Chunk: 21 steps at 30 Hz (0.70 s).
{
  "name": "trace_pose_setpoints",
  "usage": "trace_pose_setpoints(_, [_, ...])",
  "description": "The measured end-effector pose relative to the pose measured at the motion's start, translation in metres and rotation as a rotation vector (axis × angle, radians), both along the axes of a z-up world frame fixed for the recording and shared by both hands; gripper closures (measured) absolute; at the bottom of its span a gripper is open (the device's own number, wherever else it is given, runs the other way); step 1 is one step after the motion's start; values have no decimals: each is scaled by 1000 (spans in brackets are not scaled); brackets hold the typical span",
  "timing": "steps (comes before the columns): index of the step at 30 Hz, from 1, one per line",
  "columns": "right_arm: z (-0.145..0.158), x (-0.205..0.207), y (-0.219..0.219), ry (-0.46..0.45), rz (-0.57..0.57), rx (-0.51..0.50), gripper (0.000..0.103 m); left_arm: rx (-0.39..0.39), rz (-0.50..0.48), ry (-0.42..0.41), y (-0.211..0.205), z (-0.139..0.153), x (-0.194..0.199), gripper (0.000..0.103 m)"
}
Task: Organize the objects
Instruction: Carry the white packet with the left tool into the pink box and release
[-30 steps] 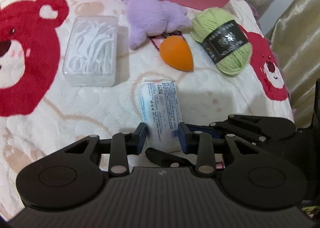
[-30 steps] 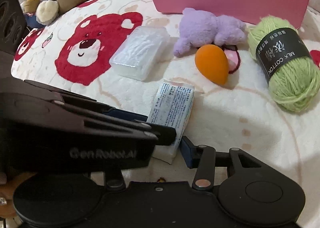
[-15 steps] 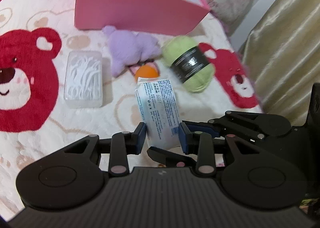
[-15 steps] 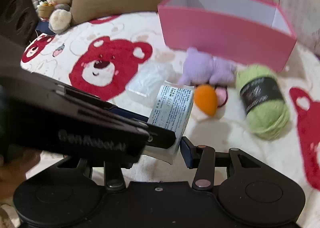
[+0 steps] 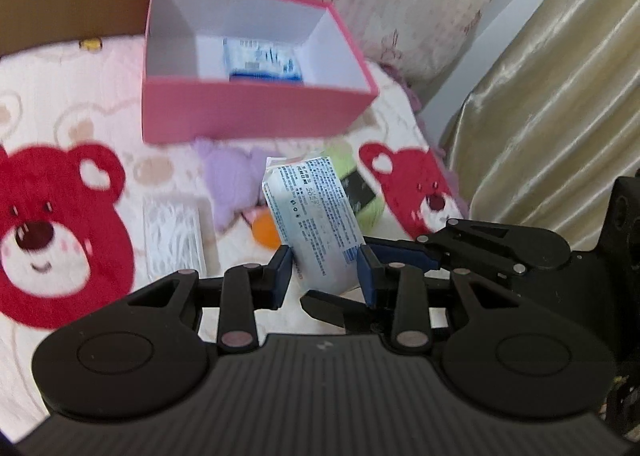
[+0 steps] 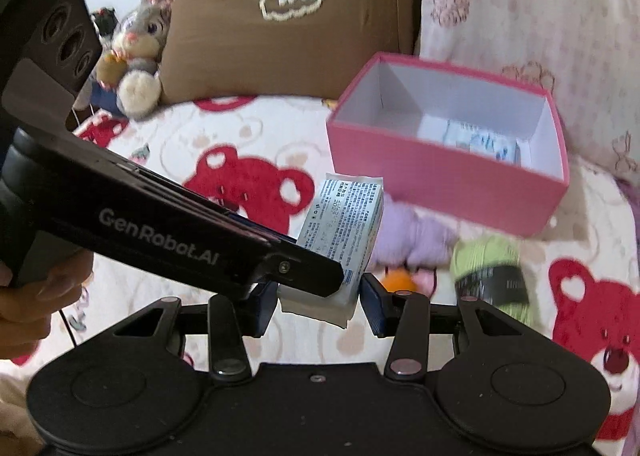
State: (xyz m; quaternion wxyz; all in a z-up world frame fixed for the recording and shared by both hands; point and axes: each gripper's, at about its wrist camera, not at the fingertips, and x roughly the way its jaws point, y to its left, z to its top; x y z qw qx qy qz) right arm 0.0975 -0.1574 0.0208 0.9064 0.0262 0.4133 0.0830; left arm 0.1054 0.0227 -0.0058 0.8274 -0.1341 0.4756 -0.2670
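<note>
My left gripper (image 5: 324, 276) is shut on a white tissue pack with blue print (image 5: 314, 216) and holds it in the air above the bed. My right gripper (image 6: 318, 302) closes on the same pack (image 6: 344, 228) from the side, crossing the left one. An open pink box (image 5: 256, 112) stands beyond, with another blue-and-white pack (image 5: 262, 62) inside; the box also shows in the right wrist view (image 6: 448, 172). Below lie a purple plush (image 5: 232, 180), an orange sponge (image 5: 266, 230), green yarn (image 5: 360, 192) and a clear box of white picks (image 5: 174, 236).
The bed has a cream blanket with red bears (image 5: 52, 224). A brown cushion (image 6: 288, 24) and a bunny plush (image 6: 136, 52) sit at the back. A gold curtain (image 5: 560, 116) hangs on the right.
Both grippers have risen with the tissue pack, lifting it off the blanket. The pink box's inside has come into view and the items on the bed look smaller.
</note>
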Motion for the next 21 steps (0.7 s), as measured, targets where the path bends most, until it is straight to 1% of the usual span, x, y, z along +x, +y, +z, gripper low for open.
trace_pose_setpoints(6, [21,22,-8,-63,0,18,53,17,13,-35,0,31,29,70])
trace_pose_setpoints(10, [28,47,-18,-71,-22,38,53,28,31,-34,-4,44,60,70])
trace_pose_setpoints(12, [30,63,-26,-70,-31,66,53,43,38,-35,-6,50,78,70])
trace_pose_setpoints(14, [32,81,-36,-67,-38,91,53,52,50,-32,-8,52,100,70])
trace_pose_setpoints(16, [31,100,-45,-78,-47,108,53,75,55,-34,-13,52,119,70])
trace_pose_setpoints(17, [29,110,-51,-78,-52,124,53,87,67,-23,-15,52,130,70])
trace_pose_setpoints(19, [24,128,-60,-68,-68,151,53,120,70,-28,-20,49,150,70])
trace_pose_setpoints(21, [17,147,-67,-72,-78,144,53,136,80,-32,-24,43,170,71])
